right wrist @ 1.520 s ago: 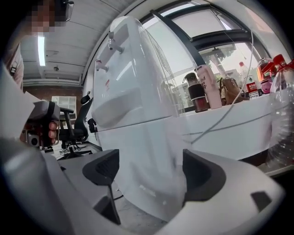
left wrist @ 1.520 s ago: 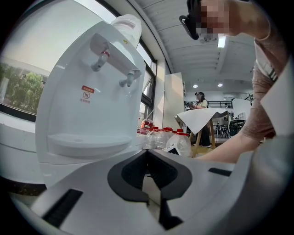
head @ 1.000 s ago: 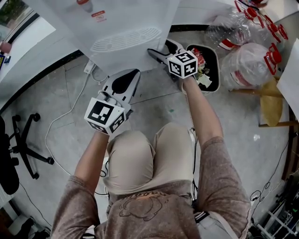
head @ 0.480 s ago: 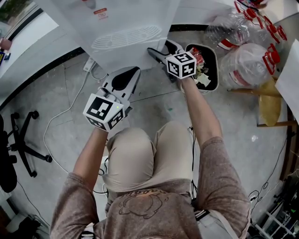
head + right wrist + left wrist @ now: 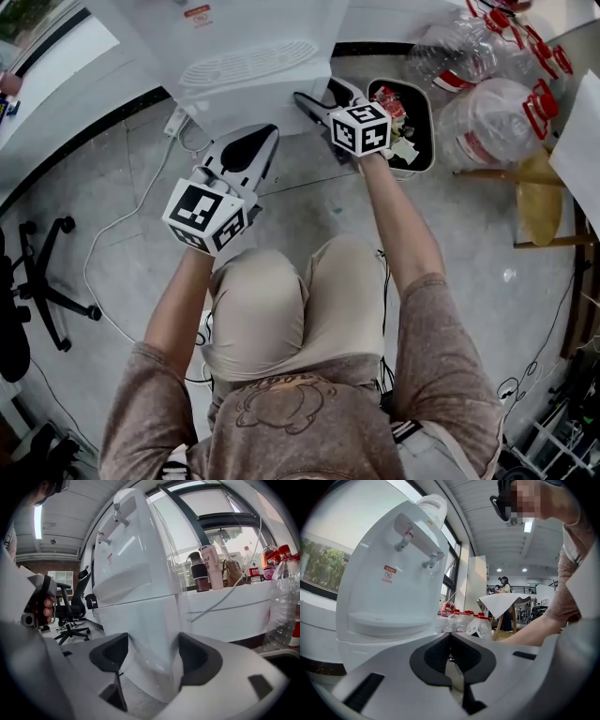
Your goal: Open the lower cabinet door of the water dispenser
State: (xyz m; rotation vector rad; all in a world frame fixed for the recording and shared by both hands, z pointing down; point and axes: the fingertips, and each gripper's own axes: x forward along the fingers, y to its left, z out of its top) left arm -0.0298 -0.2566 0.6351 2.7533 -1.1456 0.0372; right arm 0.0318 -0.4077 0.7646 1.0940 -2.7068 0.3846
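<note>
A: Head view?
B: Grey tiled floor point(image 5: 122, 234); the white plastic water dispenser point(image 5: 253, 56) stands on it, a black waste bin point(image 5: 429, 141) beside.
A: Left gripper view?
B: The left gripper point(image 5: 450, 636) has its jaws closed, empty.
A: Right gripper view?
B: The right gripper point(image 5: 152, 656) has its jaws apart, closing, with the lower cabinet point(image 5: 140, 620) corner between them.

Dispenser point(image 5: 253, 56) stands on the floor point(image 5: 309, 202), its back to a desk point(image 5: 234, 606) that runs left and right behind it. Bin point(image 5: 433, 131) sits on the floor just right of the dispenser. Bottles point(image 5: 487, 117) lie right of the bin, with a table point(image 5: 506, 603) beyond them. Power strip point(image 5: 176, 122) lies at the dispenser's left foot. A cable point(image 5: 108, 244) runs from it across the floor, between the dispenser and a chair point(image 5: 42, 281) well apart on the left. On the desk, right of the dispenser, a flask point(image 5: 196, 571) stands just beside a tumbler point(image 5: 213, 566).
</note>
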